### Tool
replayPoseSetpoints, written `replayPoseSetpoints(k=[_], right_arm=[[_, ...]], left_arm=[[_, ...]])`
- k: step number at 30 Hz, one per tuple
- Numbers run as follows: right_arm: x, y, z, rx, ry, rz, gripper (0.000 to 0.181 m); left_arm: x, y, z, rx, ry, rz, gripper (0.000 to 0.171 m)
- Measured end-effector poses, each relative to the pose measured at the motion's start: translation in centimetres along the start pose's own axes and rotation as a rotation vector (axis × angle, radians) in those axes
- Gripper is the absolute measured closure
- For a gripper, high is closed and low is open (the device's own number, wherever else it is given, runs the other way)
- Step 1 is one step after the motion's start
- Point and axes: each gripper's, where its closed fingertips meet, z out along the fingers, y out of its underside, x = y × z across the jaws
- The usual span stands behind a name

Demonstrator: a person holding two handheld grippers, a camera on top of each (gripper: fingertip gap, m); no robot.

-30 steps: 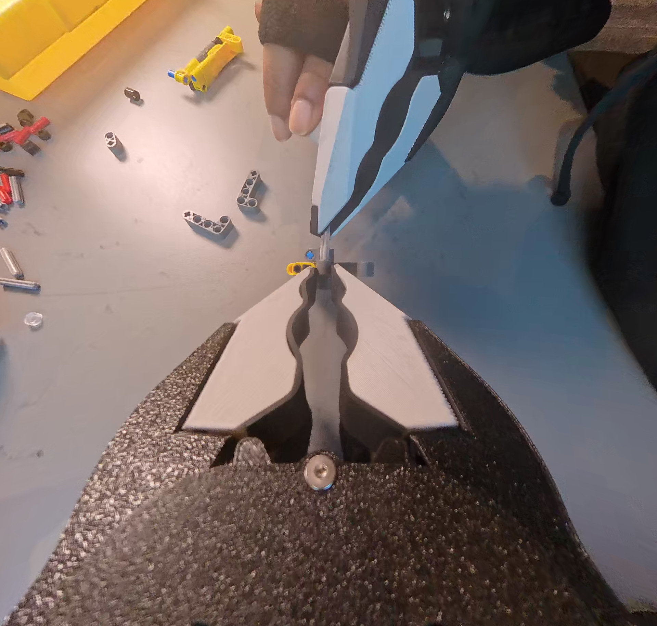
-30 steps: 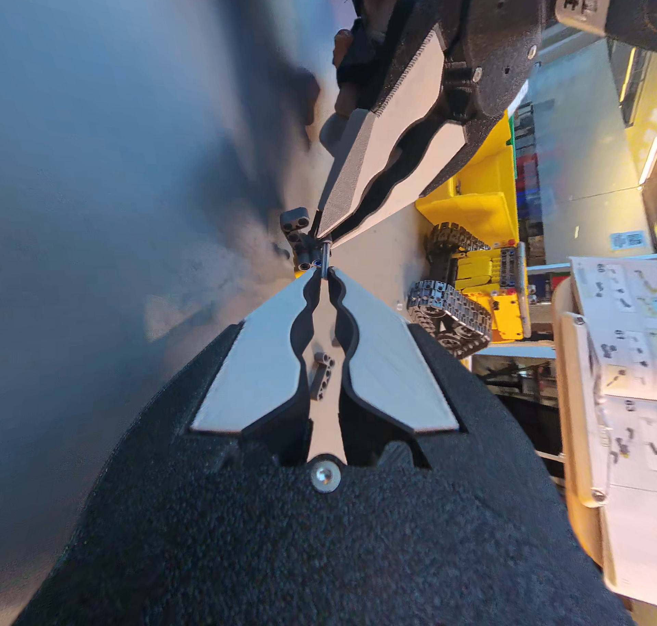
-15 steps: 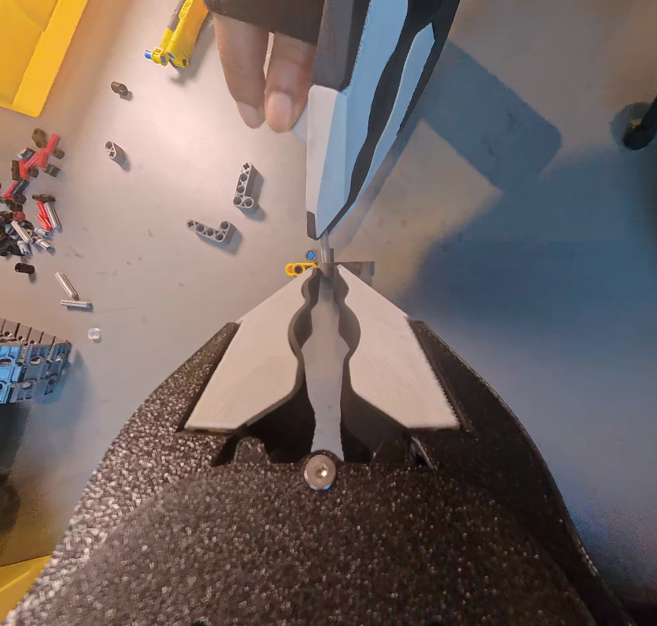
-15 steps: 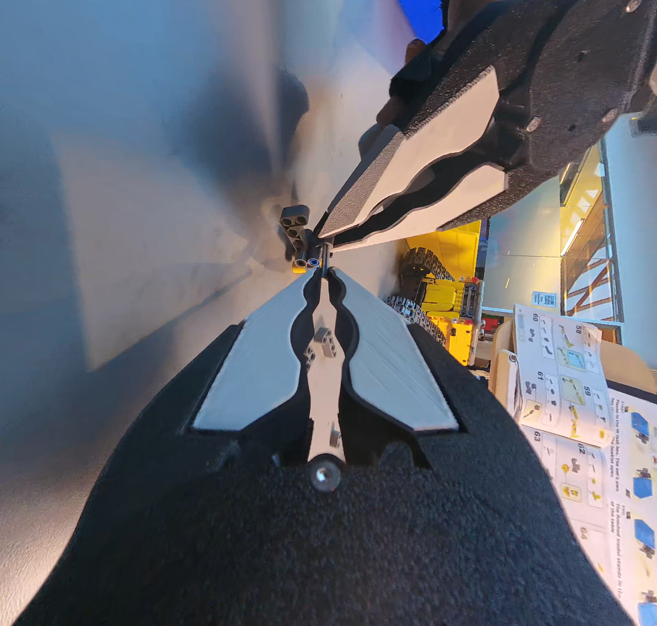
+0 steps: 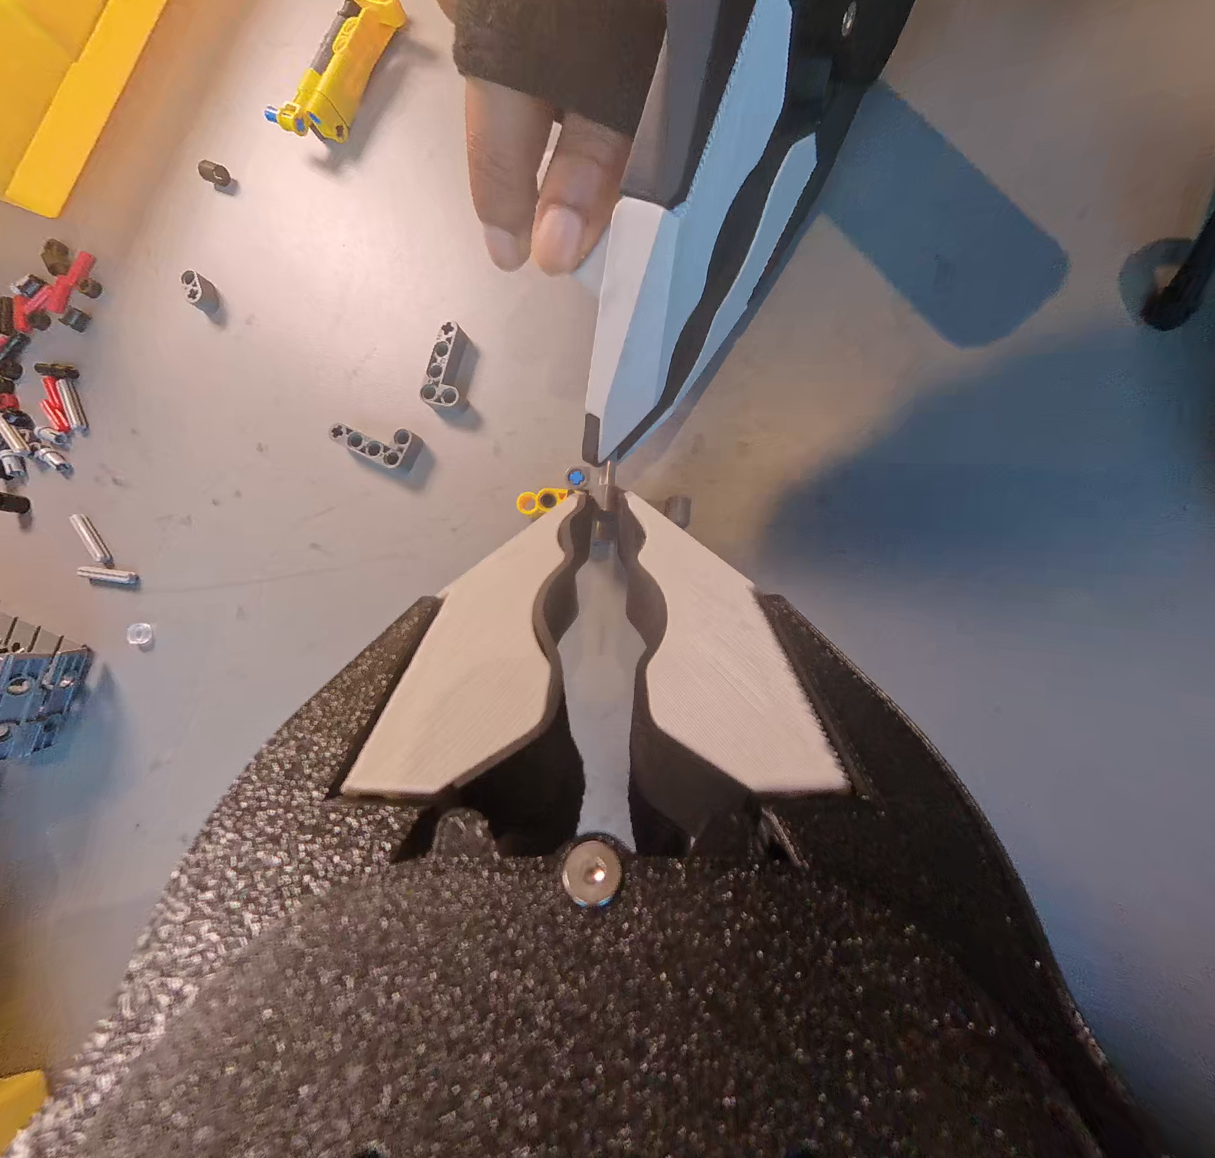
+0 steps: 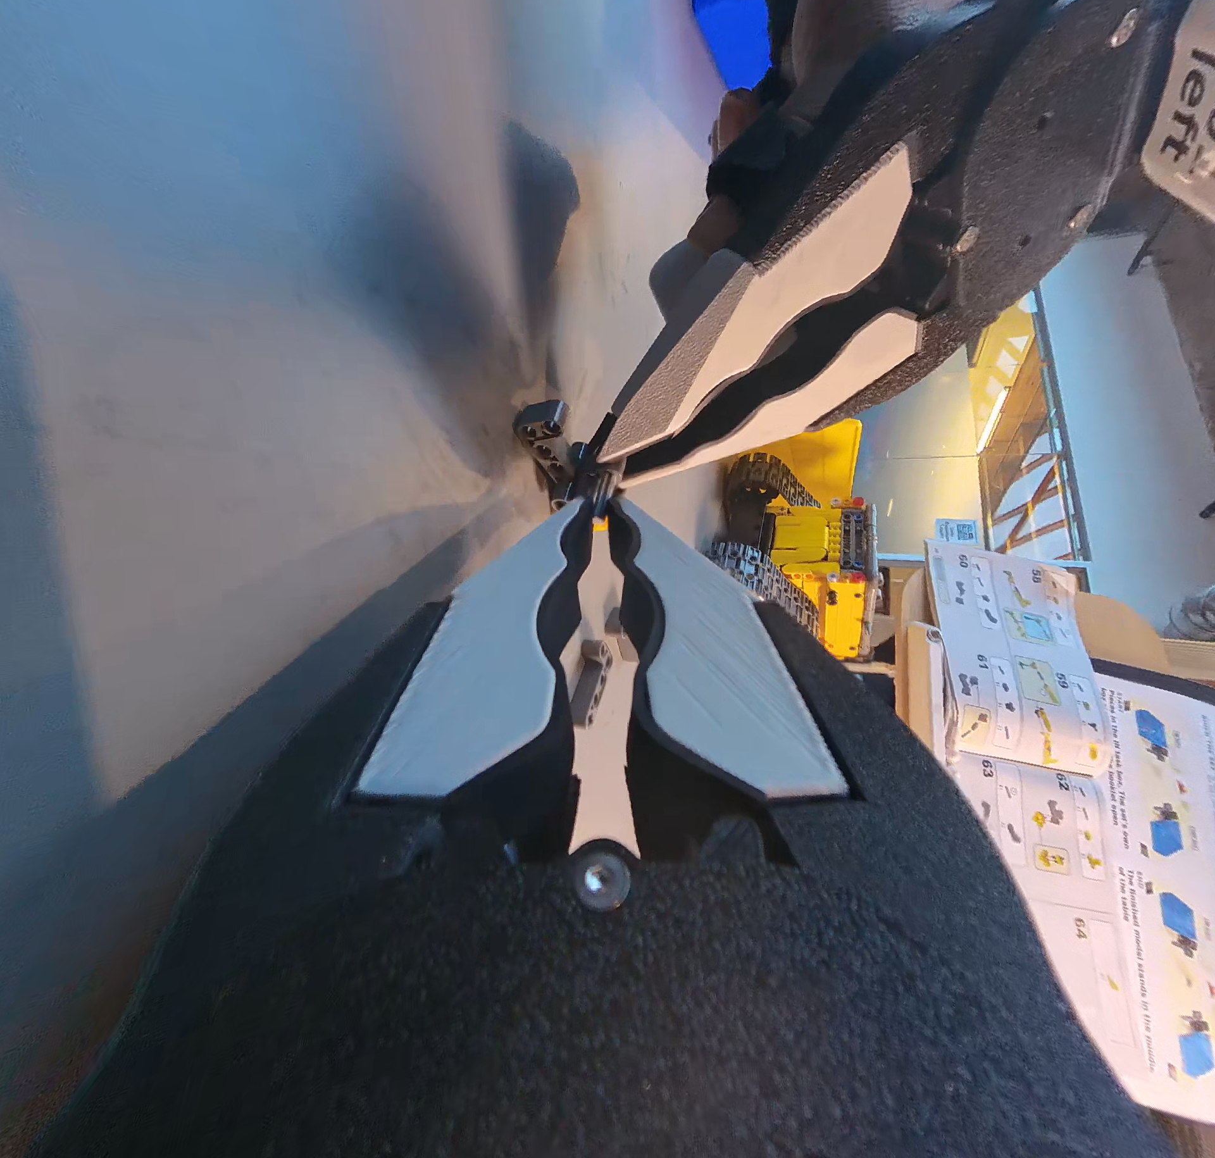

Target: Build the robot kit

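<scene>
In the left wrist view, my left gripper is shut on a small brick assembly with a yellow beam end and a blue pin, held above the grey table. My right gripper comes down from above, tip to tip with it, shut on a thin grey axle that enters the assembly. In the right wrist view, my right gripper pinches that axle, and the left gripper holds the assembly's dark holed beam. A person's hand grips the right tool.
Loose parts lie on the table at left: two grey L-beams, a yellow sub-assembly, red and black pins, and a yellow bin. A yellow tracked model and an instruction booklet lie to the right. My two grippers' fingertips are within a few centimetres of each other. Left tips and right tips are each some 20 centimeters from the yellow sub-assembly.
Both grippers stay shut and tip to tip on the assembly. The pair has tilted and shifted over the table, so the background parts and the other tool sit at a different angle.
</scene>
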Motion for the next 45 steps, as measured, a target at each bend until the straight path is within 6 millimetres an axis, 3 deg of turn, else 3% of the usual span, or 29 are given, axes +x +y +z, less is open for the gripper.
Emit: replayPoseSetpoints(k=[22, 26, 29, 36, 45], right_arm=[[0.3, 0.3, 0.6, 0.014, -0.018, 0.074, 0.178], [0.4, 0.7, 0.6, 0.027, -0.077, 0.215, 0.175], [0.4, 0.3, -0.1, 0.068, -0.151, 0.346, 0.16], [0.2, 0.2, -0.4, 0.083, -0.222, 0.552, 0.172], [0.2, 0.5, -0.5, 0.083, -0.253, 0.645, 0.177]], left_arm=[[-0.4, 0.3, -0.1, 0.046, -0.041, 0.008, 0.166], [-0.5, 0.3, -0.1, 0.055, -0.037, -0.014, 0.165], [-0.3, 0.1, 0.0, 0.059, -0.055, 0.006, 0.165], [-0.2, 0.1, 0.1, 0.092, -0.078, 0.021, 0.165], [-0.3, 0.1, 0.1, 0.118, -0.088, 0.021, 0.165]])
